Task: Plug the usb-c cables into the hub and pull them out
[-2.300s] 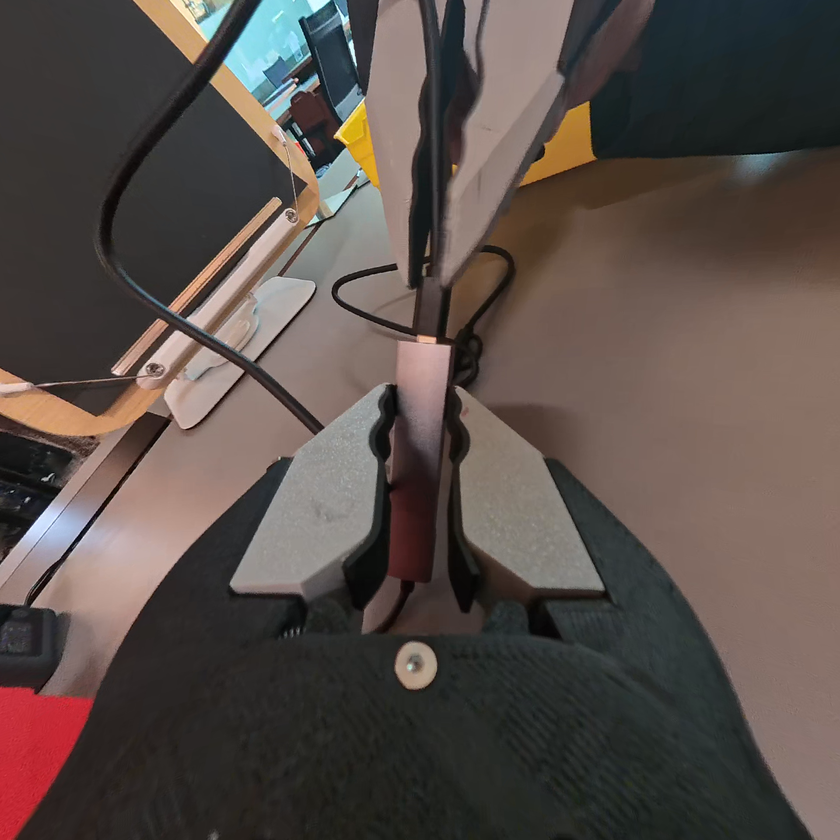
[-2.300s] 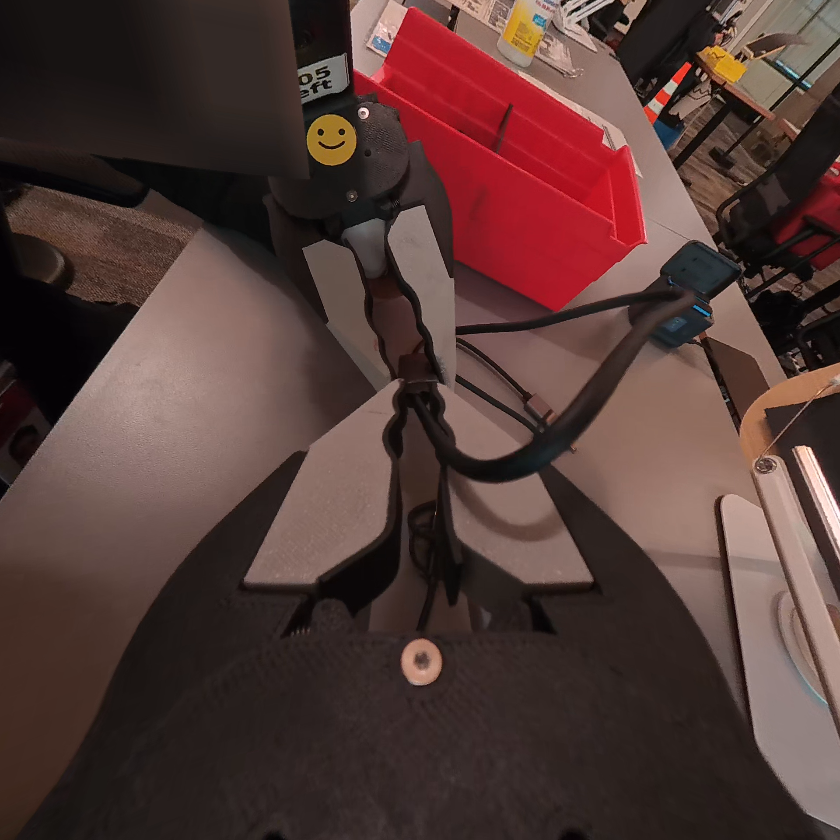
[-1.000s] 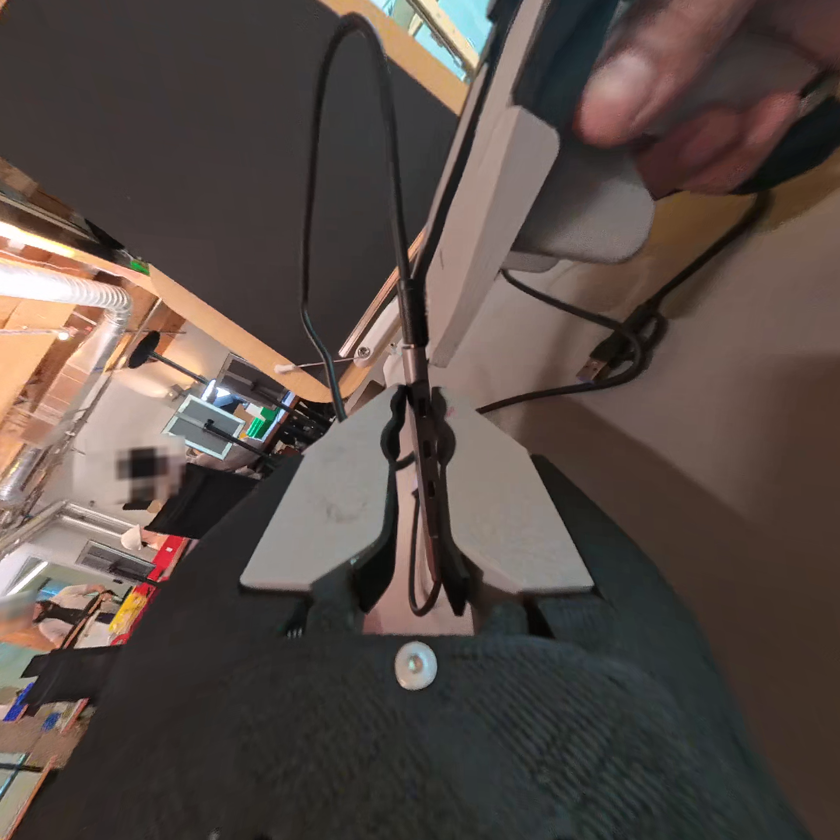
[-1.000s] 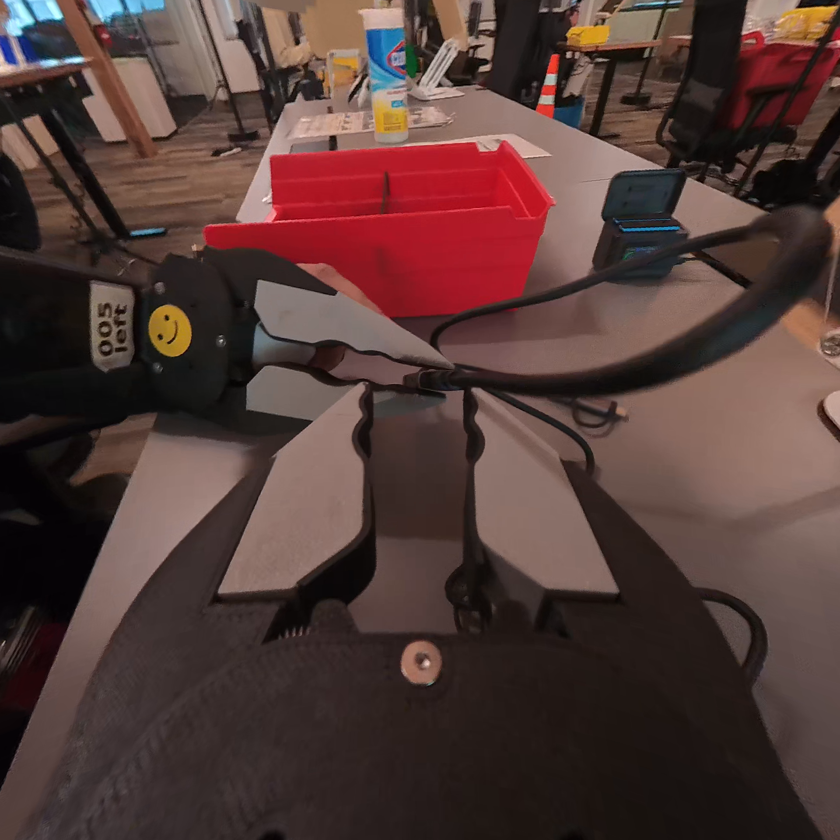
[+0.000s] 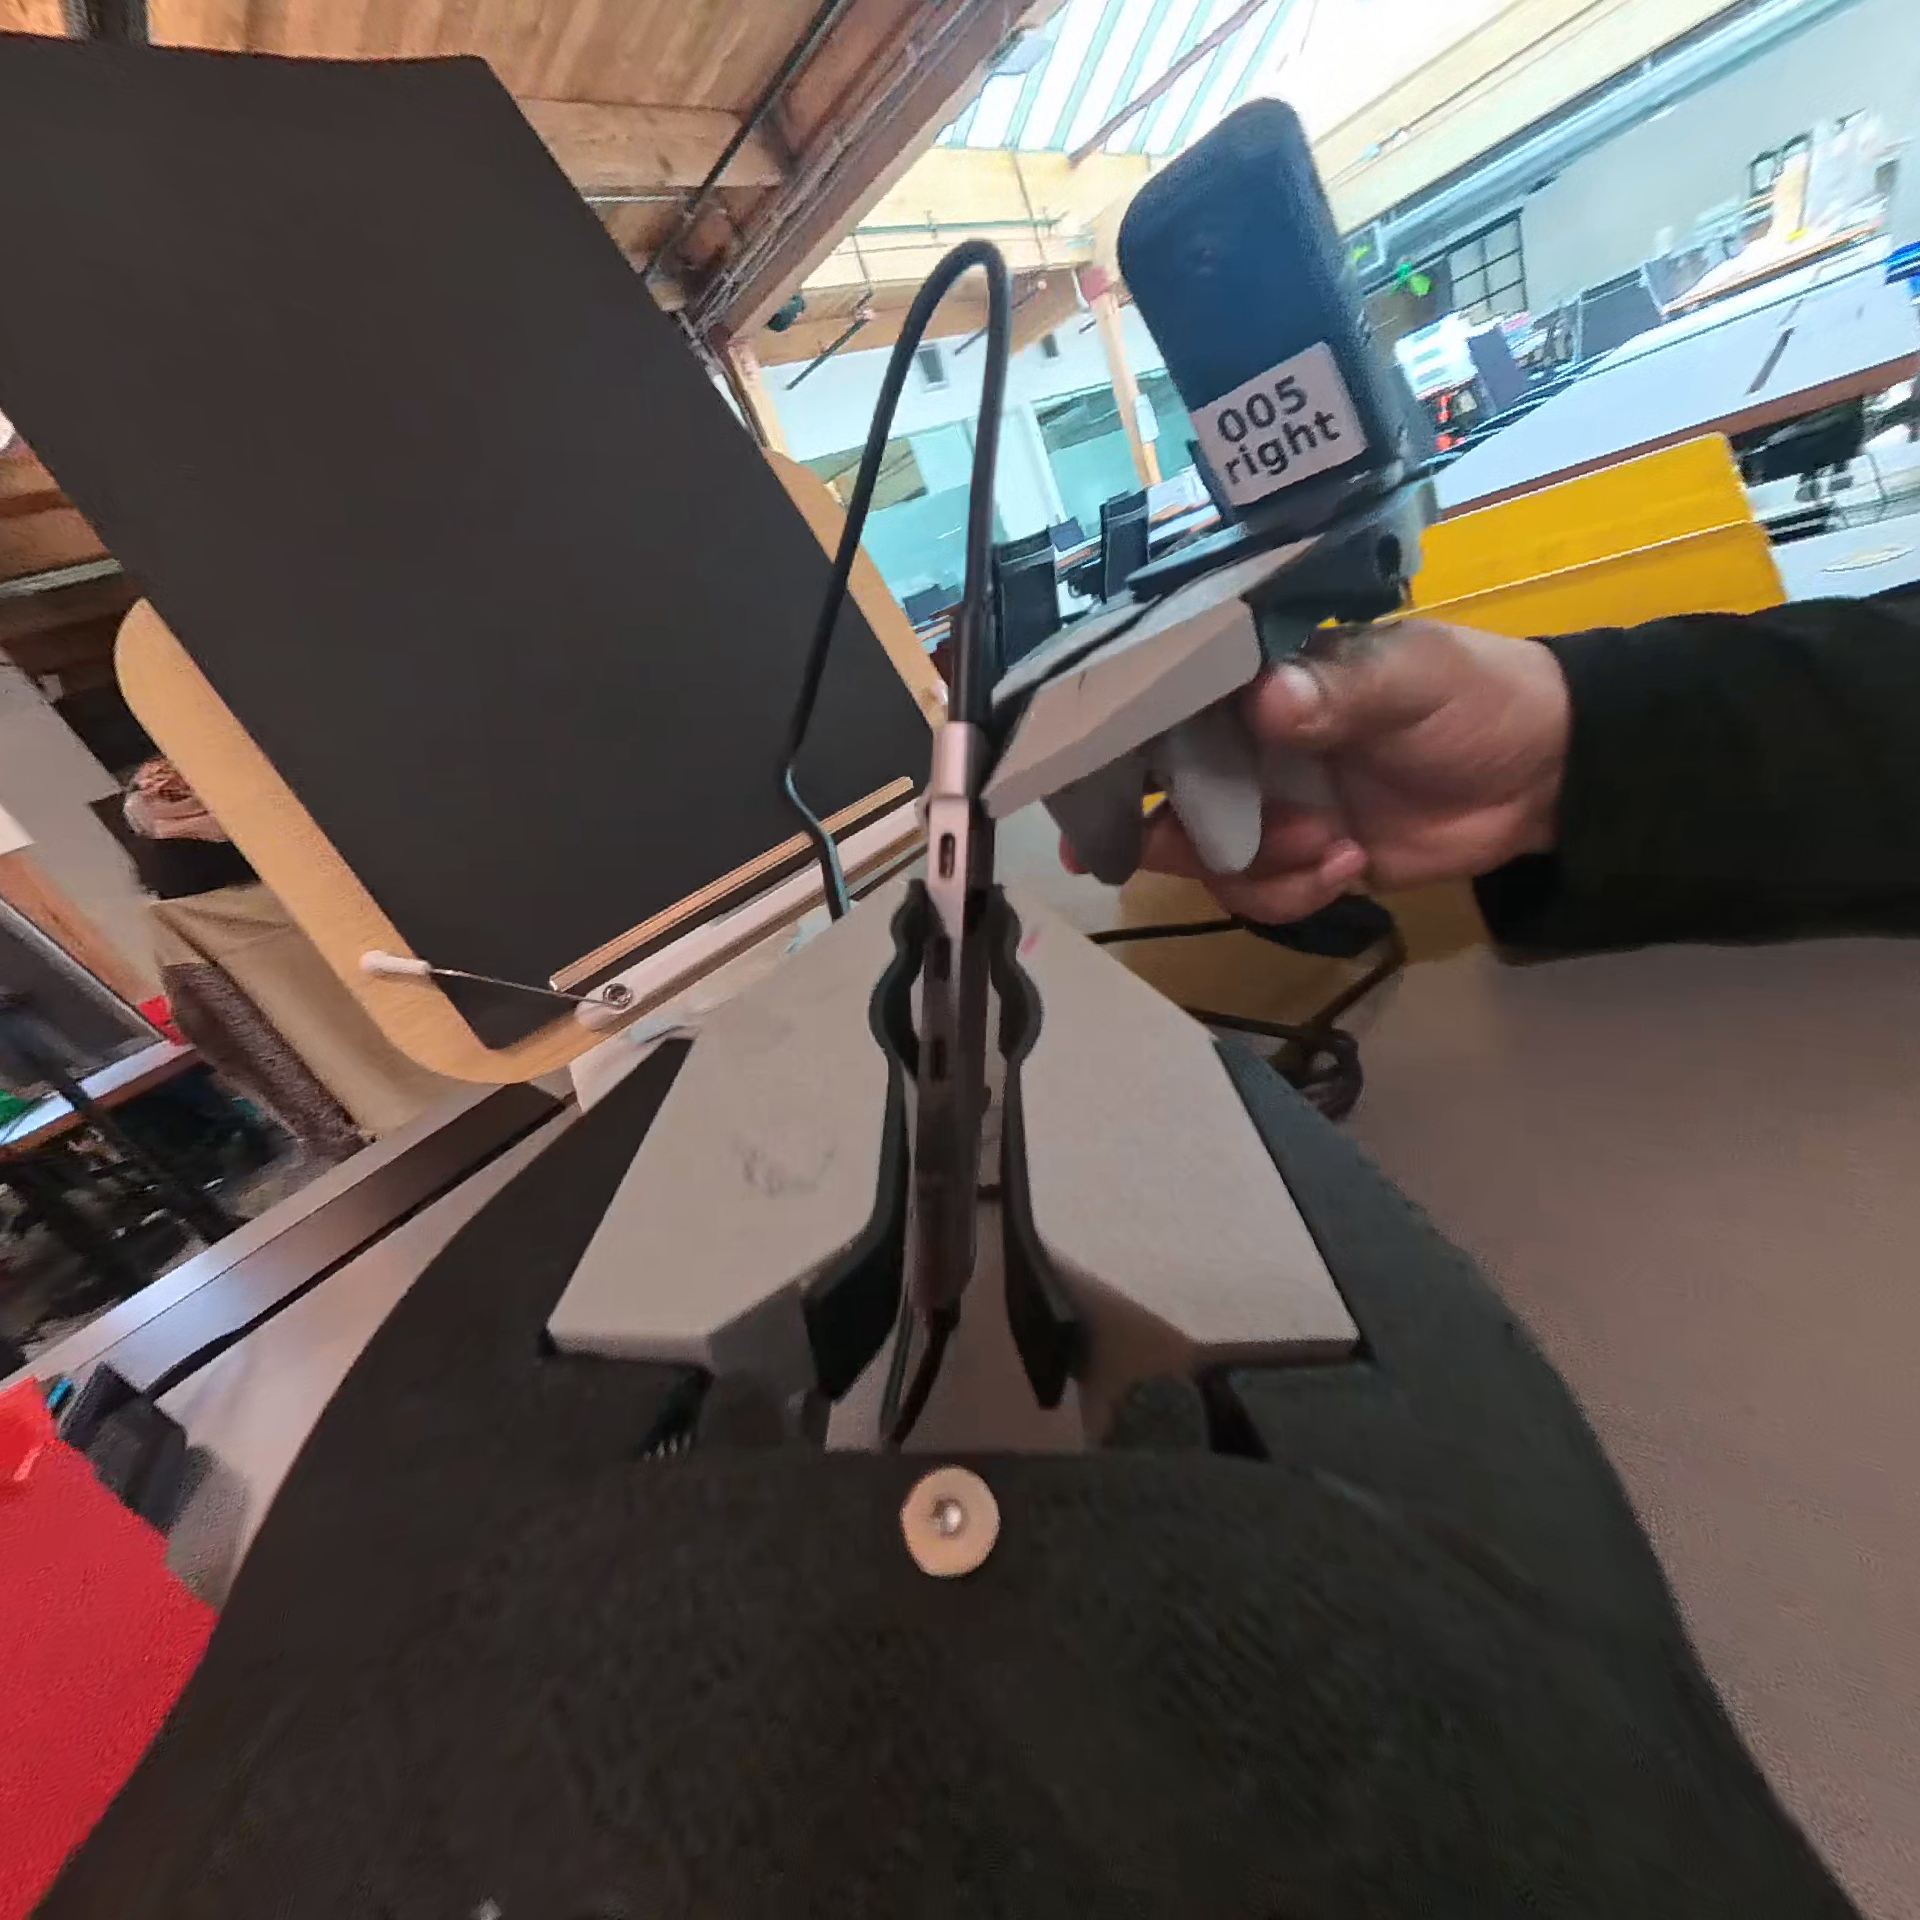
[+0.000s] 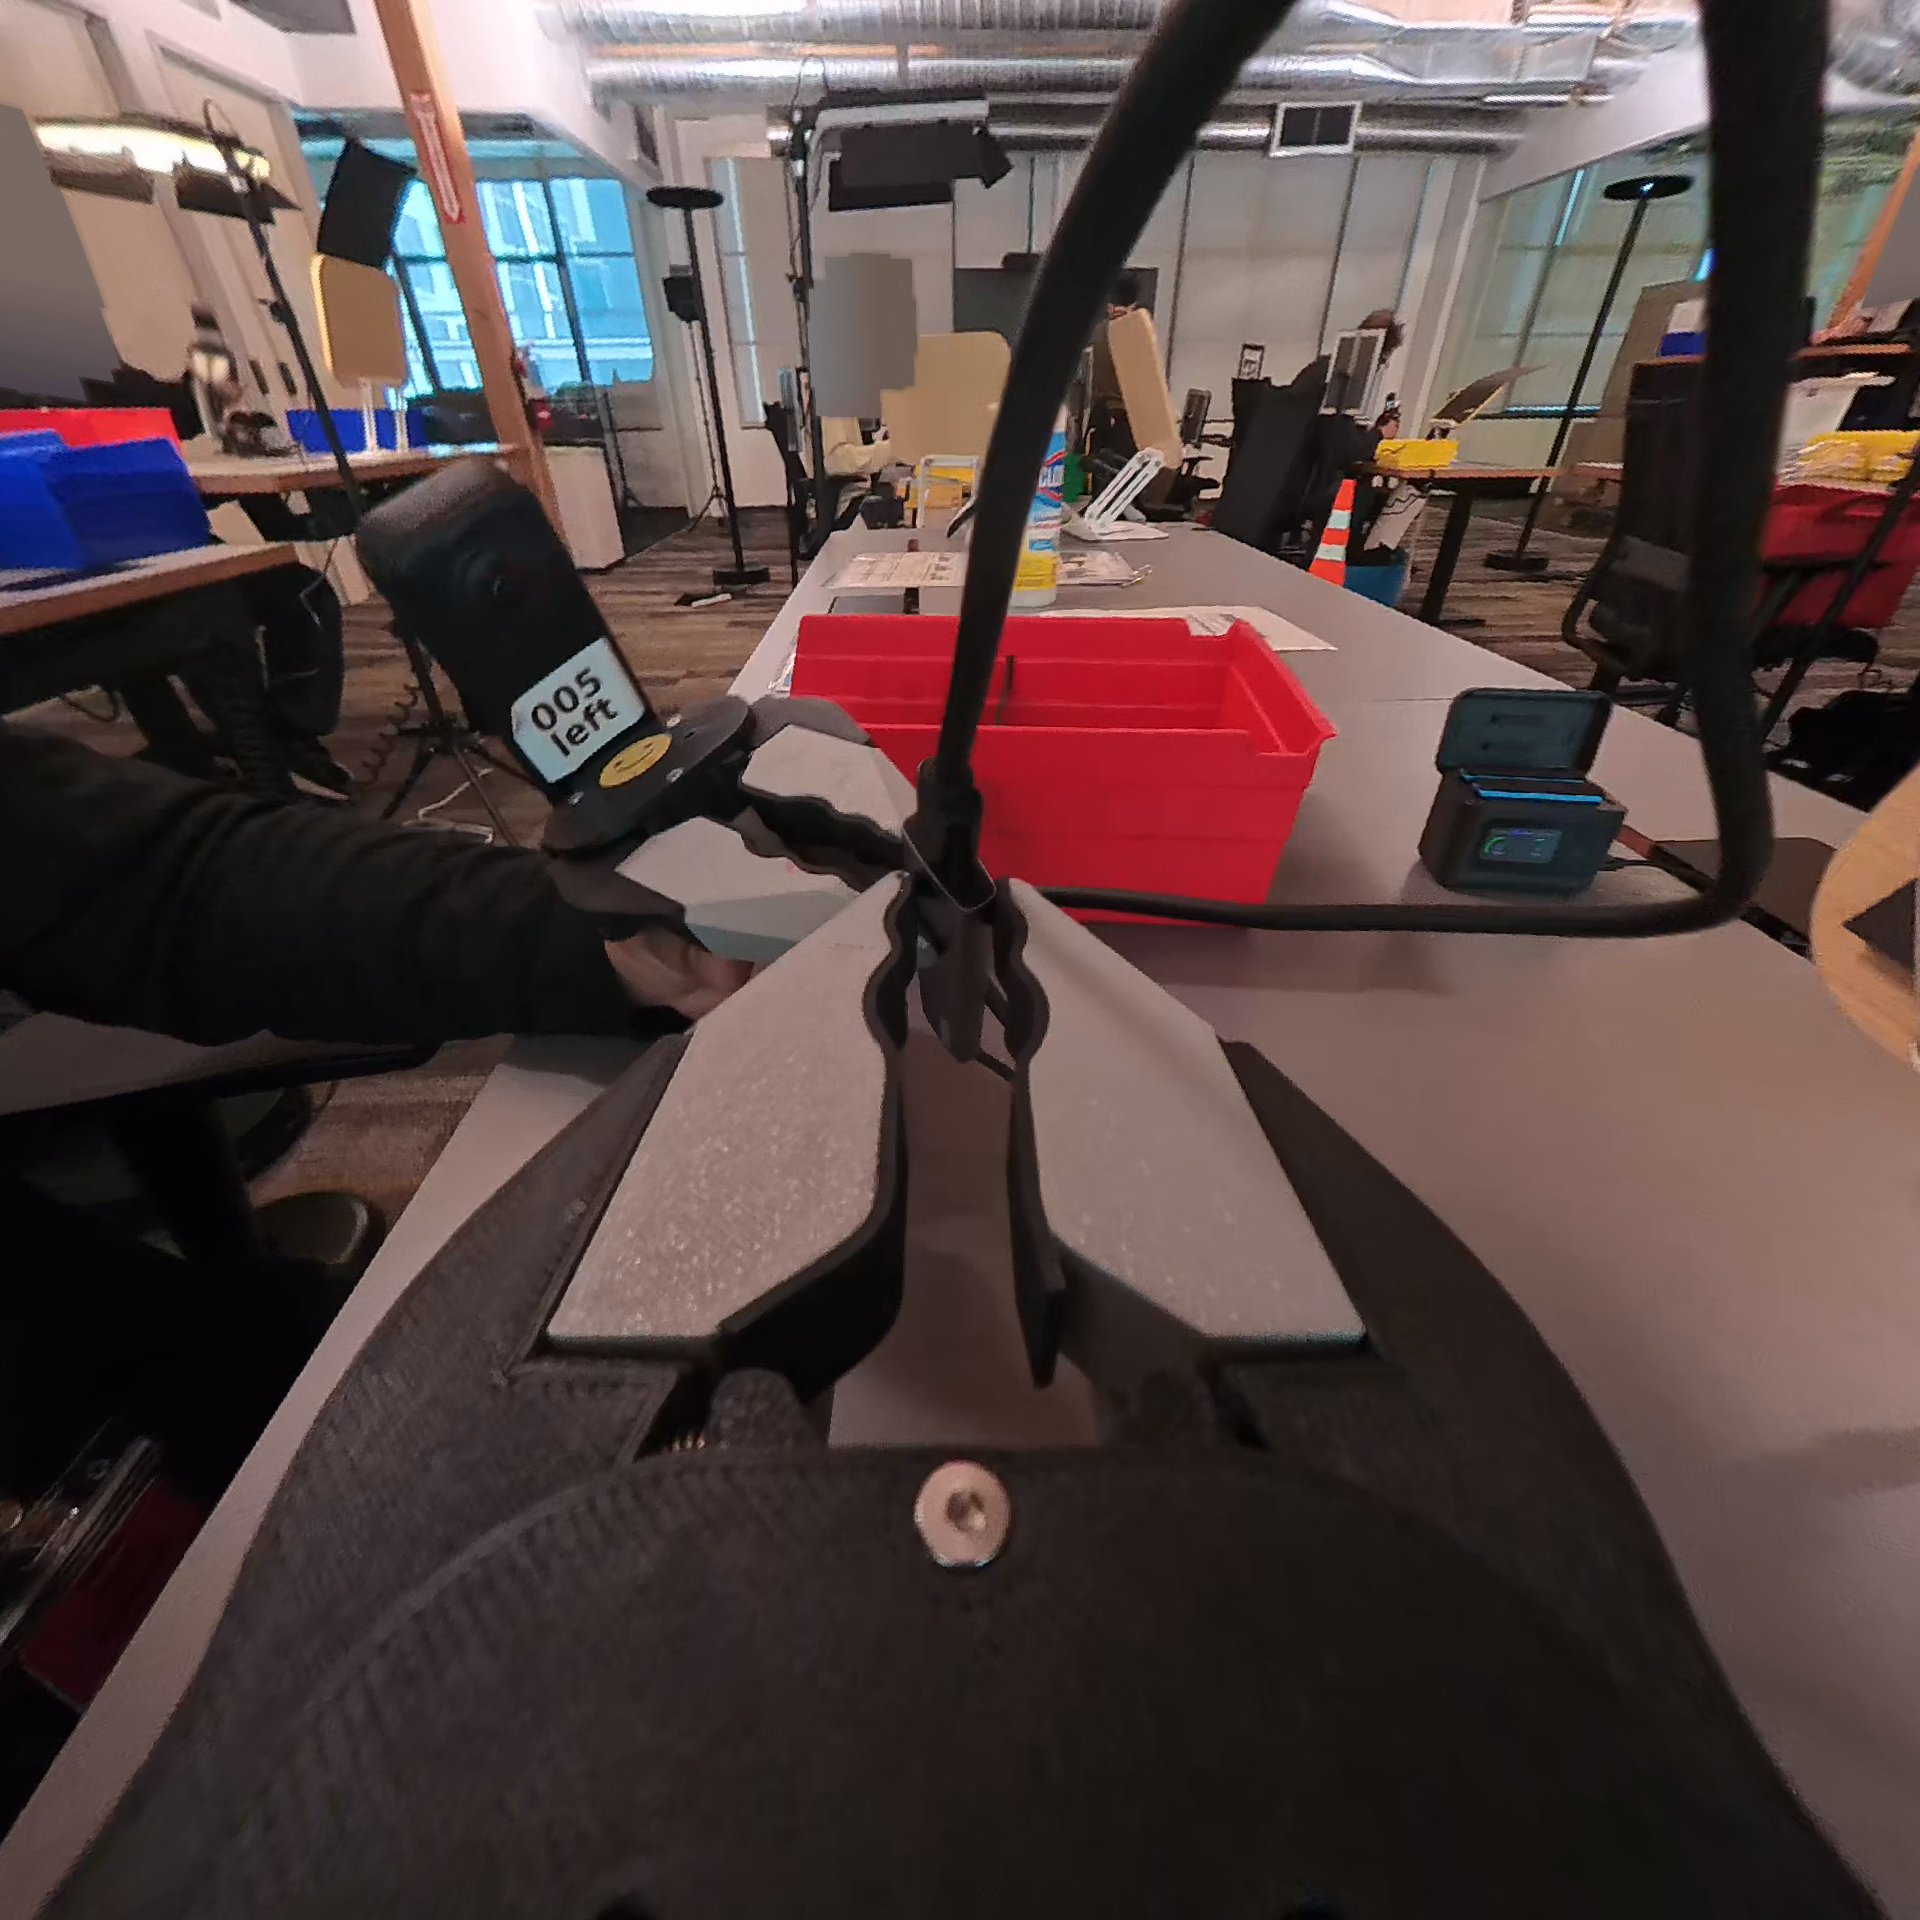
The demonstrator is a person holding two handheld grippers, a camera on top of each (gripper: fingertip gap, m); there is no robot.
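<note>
left gripper [image 5: 951, 940] clamped on the hub [image 5: 943, 1049], lifted off the table [image 5: 1662, 1195]. right gripper [image 6: 951, 935] pinching the usb-c cable [image 5: 961, 764] plug, apparently seated. pulling out likely left.

Open workshop, grey table [image 6: 1558, 1143], large windows [image 6: 520, 301], wood-plank floor [image 6: 665, 582], exposed ceiling ducts [image 6: 1039, 42]

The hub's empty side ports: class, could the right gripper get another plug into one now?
Probably not. The right gripper is shut on the cable's plug at the hub. Lower ports sit between the left gripper's fingers.
</note>
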